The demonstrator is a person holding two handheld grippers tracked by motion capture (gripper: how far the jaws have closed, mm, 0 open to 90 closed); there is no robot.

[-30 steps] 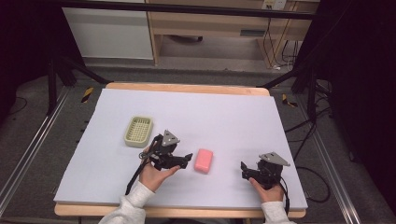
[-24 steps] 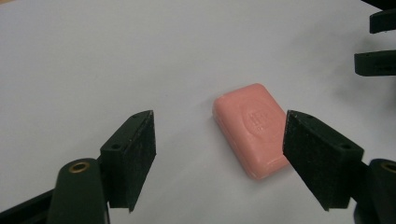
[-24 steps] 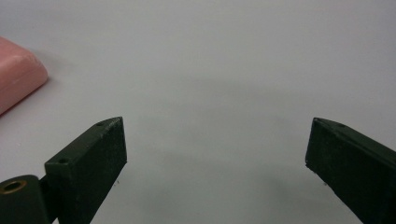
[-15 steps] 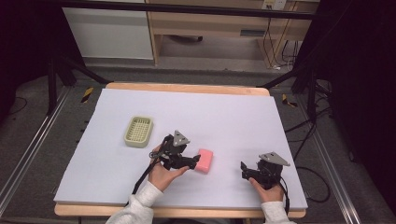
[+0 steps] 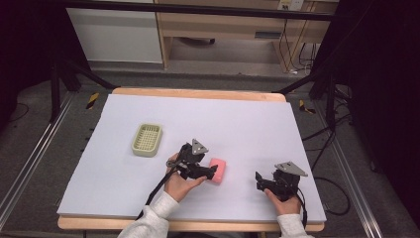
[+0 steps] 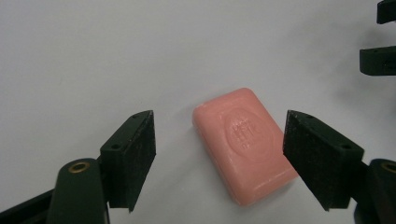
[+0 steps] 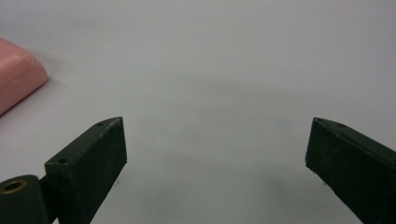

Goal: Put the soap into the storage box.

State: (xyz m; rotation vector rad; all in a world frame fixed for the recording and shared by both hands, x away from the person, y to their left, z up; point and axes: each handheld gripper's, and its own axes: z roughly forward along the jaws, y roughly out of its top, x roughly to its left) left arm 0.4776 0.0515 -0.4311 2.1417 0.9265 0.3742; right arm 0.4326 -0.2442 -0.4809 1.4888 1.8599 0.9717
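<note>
My left gripper (image 6: 219, 154) stands wide open around the pink rectangular soap bar (image 6: 244, 144), with free space on both sides of it. The bar lies flat on the pale foam table cover (image 5: 237, 124), near the front edge. Its stamped mark is too blurred to read. My right gripper (image 7: 215, 154) is also wide open over bare cover. The green plastic soap tray (image 5: 147, 140) sits well apart.

We see the left gripper (image 6: 219, 154) with jaws spread wide, pink soap (image 6: 243, 143) lying between them with a gap on each side. Right gripper (image 7: 215, 154) jaws are also wide, bare white mat (image 7: 210, 70) ahead. Green tray (image 5: 147, 139) sits well off behind the left gripper.
</note>
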